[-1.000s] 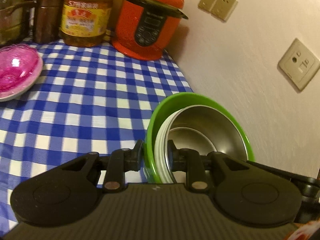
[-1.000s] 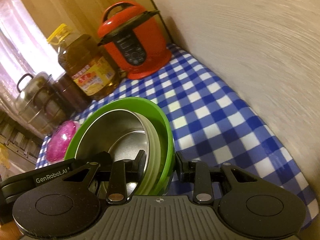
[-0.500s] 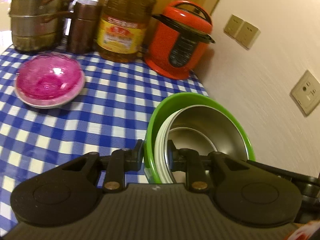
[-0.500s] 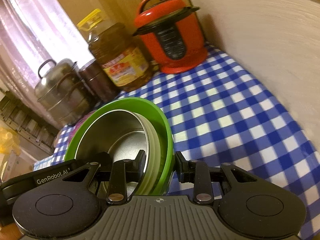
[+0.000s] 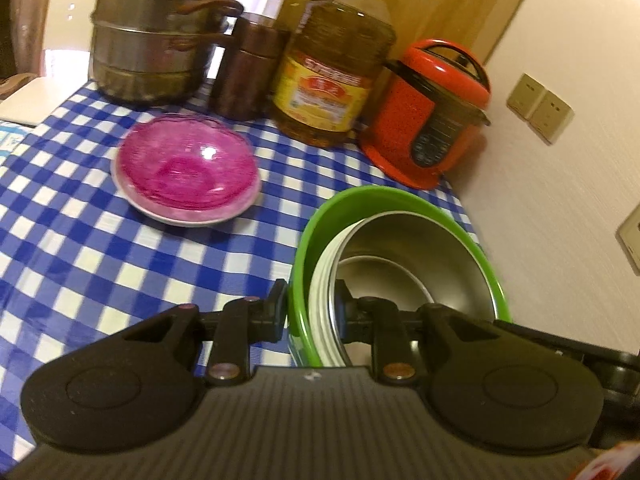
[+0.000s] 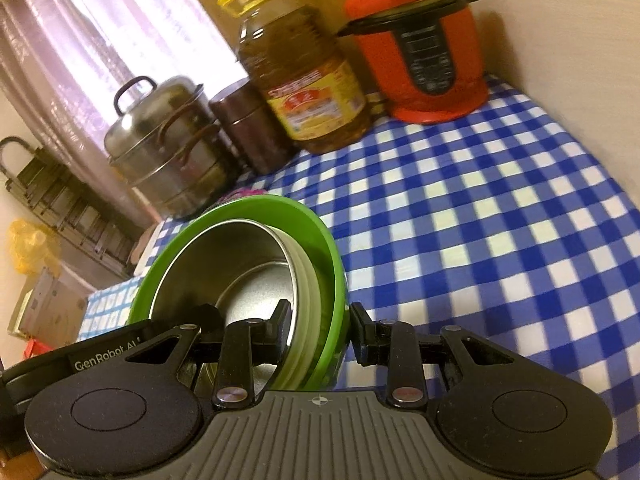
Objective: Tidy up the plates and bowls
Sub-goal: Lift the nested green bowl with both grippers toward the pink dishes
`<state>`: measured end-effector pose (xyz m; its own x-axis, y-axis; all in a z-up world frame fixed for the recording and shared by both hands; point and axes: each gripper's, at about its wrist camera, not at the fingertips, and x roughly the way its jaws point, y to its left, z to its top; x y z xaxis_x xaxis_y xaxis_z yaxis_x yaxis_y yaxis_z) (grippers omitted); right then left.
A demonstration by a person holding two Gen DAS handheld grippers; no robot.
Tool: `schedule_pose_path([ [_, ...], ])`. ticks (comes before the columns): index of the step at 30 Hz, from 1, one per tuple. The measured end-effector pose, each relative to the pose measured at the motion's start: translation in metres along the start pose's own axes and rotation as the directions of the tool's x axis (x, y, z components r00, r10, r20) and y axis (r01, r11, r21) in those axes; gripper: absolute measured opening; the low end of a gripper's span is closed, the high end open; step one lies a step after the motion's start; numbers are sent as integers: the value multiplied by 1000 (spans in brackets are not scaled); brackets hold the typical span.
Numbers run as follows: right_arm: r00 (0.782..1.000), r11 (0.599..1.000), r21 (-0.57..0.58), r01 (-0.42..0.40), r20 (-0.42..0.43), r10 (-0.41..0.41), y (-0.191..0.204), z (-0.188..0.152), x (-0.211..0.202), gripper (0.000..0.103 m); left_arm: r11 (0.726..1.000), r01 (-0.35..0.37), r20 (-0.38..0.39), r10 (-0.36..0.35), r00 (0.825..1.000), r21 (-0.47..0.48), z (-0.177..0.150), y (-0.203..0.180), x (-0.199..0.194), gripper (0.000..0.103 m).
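Observation:
A stack of nested bowls, a green bowl [image 5: 320,224] outermost, pale bowls inside it and a steel bowl [image 5: 436,264] innermost, hangs above the checked tablecloth. My left gripper [image 5: 311,308] is shut on its left rim. My right gripper [image 6: 319,322] is shut on the opposite rim of the green bowl [image 6: 320,236]; the steel bowl [image 6: 224,264] shows there too. A pink glass bowl [image 5: 188,164] sits on a white plate [image 5: 176,216] on the table to the left.
A steel steamer pot [image 5: 156,36], a brown canister [image 5: 248,72], an oil bottle [image 5: 332,64] and a red rice cooker [image 5: 432,112] line the back of the table [image 6: 500,208]. A wall with sockets [image 5: 540,108] is at the right.
Both grippers have carried the bowl stack back and up from the rice cooker and wall, and turned left. The pink bowl and steamer pot have come into fuller view.

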<state>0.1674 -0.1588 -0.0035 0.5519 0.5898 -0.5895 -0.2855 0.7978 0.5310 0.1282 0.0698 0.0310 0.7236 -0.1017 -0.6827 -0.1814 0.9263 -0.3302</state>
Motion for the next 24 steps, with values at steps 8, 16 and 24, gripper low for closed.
schedule_pose_path([
  [8,998,999,-25,-37,-45,36,30,3,31,31,998,-52,11,52,999,-40,11,36,-5,20],
  [16,995,997,-36,-65,-83,62,49,8,59,31,993,-96,10,97,995,-69,25,59,0,20],
  [24,991,996,-31,-80,-105,77,58,18,79,31,989,-118,10,119,993,-94,38,73,8,20],
])
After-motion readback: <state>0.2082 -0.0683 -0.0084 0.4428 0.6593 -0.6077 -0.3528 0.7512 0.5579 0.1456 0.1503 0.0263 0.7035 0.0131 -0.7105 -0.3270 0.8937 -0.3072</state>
